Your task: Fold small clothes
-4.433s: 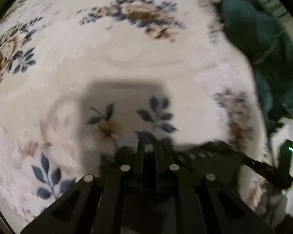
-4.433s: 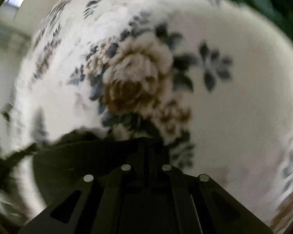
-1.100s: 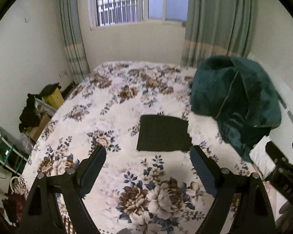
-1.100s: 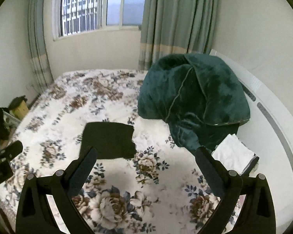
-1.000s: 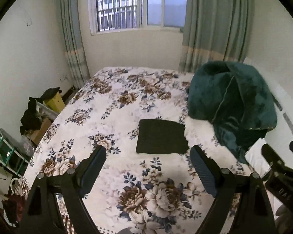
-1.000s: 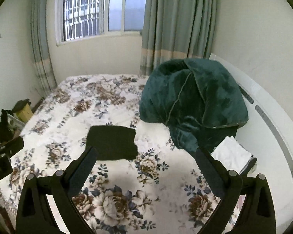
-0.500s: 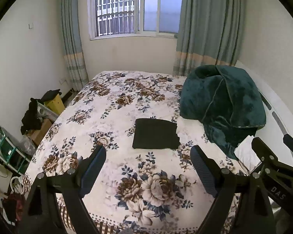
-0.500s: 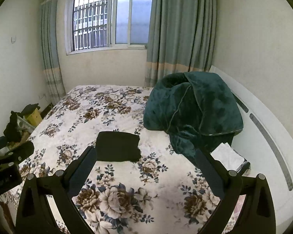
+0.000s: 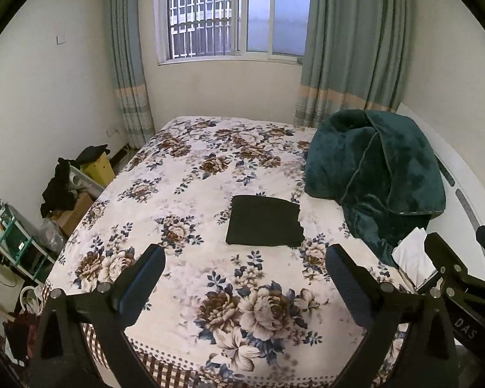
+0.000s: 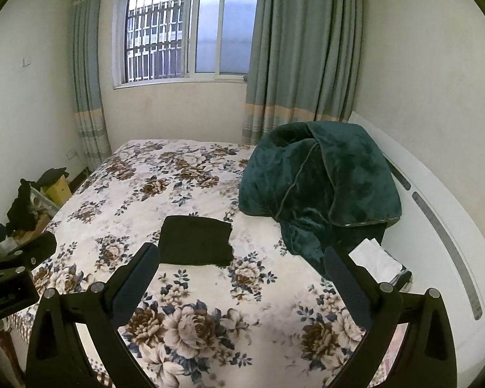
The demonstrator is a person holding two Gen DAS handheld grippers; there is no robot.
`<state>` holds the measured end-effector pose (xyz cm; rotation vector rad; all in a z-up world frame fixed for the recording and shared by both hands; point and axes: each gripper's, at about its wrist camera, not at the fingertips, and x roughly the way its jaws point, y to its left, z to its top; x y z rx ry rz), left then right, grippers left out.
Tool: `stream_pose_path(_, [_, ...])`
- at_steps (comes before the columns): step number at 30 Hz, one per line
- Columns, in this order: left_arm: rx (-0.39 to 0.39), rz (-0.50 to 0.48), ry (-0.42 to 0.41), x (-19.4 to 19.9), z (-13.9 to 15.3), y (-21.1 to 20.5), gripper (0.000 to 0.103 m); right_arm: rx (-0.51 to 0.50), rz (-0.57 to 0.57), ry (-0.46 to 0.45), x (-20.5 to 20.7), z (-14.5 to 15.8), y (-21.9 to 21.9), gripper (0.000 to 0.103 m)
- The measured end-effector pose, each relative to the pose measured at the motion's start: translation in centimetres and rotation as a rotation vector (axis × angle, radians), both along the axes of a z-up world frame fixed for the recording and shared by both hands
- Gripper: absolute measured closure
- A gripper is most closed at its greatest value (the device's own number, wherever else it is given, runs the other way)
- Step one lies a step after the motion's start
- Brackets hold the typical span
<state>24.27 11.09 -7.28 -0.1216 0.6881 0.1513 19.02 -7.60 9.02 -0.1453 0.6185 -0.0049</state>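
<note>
A dark folded garment (image 9: 264,221) (image 10: 195,241) lies flat as a neat rectangle in the middle of the flowered bedspread (image 9: 210,168) (image 10: 145,194). My left gripper (image 9: 244,260) hangs well back from it above the bed's near end, its jaws opening wide with nothing between them. My right gripper (image 10: 241,258) is held beside it, also back from the garment, open and empty. In the left wrist view the right gripper's body (image 9: 452,278) shows at the right edge; in the right wrist view the left gripper's body (image 10: 13,271) shows at the left edge.
A heaped dark green blanket (image 9: 375,174) (image 10: 317,190) lies on the bed's right side against a white headboard (image 10: 436,226). A folded white cloth (image 9: 410,255) (image 10: 376,260) lies beneath it. Boxes, dark clothes and a shelf (image 9: 13,236) crowd the floor on the left. A curtained window (image 9: 236,16) is behind.
Both grippers, earlier shut and low against the bedspread, have drawn back and up from the bed; the folded garment now lies farther away. The left jaws stand slightly wider than half a second ago.
</note>
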Motion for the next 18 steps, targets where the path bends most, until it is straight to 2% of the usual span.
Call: stream_pose_path(18, [0.014,0.006,0.001,0.08,0.31,-0.41,0.002,0.001,0.018,-0.005,0.68,0.19,-0.13,0.000])
